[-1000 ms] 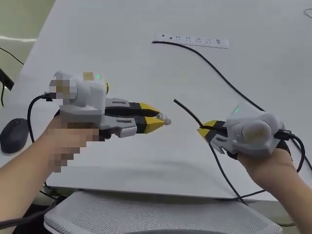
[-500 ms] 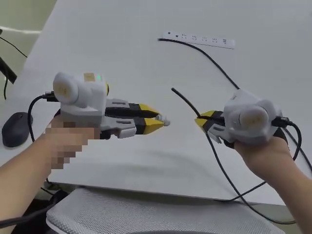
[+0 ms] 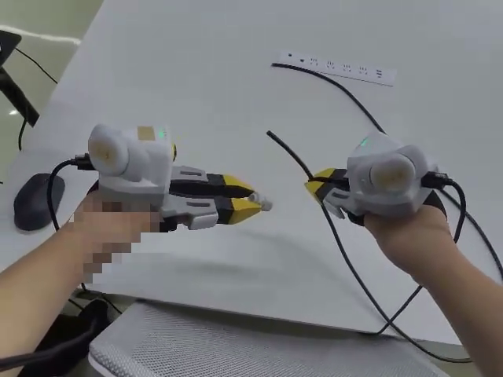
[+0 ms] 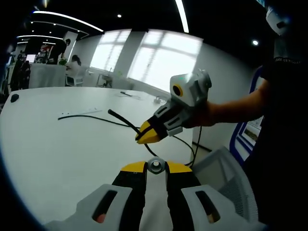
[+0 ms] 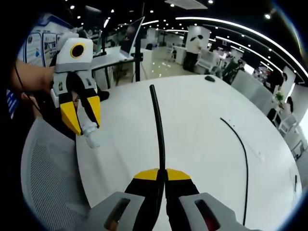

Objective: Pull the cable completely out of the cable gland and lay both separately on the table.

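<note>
Cable [image 3: 287,154] clear of gland [image 4: 155,166] as before — right gripper [image 3: 310,185] pinching it, perhaps higher; left gripper [image 3: 256,201] pinching gland; white table [image 3: 196,78], office [image 5: 202,43].

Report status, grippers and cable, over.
Left gripper shut on cable gland. Right gripper shut on cable. Cable out of gland, neither on table yet. Power strip well behind.

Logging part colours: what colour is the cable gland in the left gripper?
White. The cable gland shows clearest in the right gripper view.

White power strip [image 3: 334,66] far across the table [image 3: 196,78], dark mouse [image 3: 31,207] (left edge)
</note>
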`<action>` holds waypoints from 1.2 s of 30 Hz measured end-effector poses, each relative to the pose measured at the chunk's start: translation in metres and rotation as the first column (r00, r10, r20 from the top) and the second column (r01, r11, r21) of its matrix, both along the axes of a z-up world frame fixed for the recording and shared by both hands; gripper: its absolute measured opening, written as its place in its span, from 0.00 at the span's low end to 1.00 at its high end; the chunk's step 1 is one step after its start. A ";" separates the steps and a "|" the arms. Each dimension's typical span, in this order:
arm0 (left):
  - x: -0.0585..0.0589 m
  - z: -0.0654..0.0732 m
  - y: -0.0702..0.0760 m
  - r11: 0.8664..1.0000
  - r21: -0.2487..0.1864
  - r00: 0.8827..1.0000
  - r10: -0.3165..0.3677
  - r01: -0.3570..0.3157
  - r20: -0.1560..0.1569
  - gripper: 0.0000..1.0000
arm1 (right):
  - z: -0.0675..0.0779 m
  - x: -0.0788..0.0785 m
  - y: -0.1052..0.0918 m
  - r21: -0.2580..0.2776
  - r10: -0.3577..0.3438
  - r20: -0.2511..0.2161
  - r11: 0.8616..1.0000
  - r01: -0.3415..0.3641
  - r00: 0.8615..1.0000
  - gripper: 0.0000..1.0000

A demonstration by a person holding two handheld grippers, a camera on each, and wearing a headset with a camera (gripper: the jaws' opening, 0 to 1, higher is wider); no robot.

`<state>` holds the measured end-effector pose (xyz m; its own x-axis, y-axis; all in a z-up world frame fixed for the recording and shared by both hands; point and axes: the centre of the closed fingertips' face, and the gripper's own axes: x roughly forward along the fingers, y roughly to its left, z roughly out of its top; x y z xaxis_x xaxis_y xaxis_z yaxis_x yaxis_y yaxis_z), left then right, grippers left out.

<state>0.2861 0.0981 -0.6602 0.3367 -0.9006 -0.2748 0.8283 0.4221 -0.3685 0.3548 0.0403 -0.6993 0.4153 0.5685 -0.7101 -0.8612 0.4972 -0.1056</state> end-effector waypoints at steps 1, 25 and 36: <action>-0.001 -0.003 0.002 1.000 0.000 1.000 0.000 0.000 -0.002 0.15 | -0.001 0.002 0.004 -0.005 0.003 -0.001 1.000 -0.003 1.000 0.00; -0.007 -0.051 0.049 1.000 0.009 0.999 0.017 -0.017 -0.031 0.15 | -0.042 0.028 0.080 -0.097 0.118 -0.035 0.988 -0.121 0.992 0.00; -0.006 -0.077 0.064 0.999 0.024 0.999 0.025 -0.024 -0.045 0.15 | -0.072 0.020 0.115 -0.146 0.217 -0.070 0.963 -0.225 0.974 0.00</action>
<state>0.2800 0.1619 -0.7374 0.3455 -0.8854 -0.3108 0.8002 0.4510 -0.3953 0.3750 0.1554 -0.7713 0.2513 0.5254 -0.8129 -0.9542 0.2754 -0.1170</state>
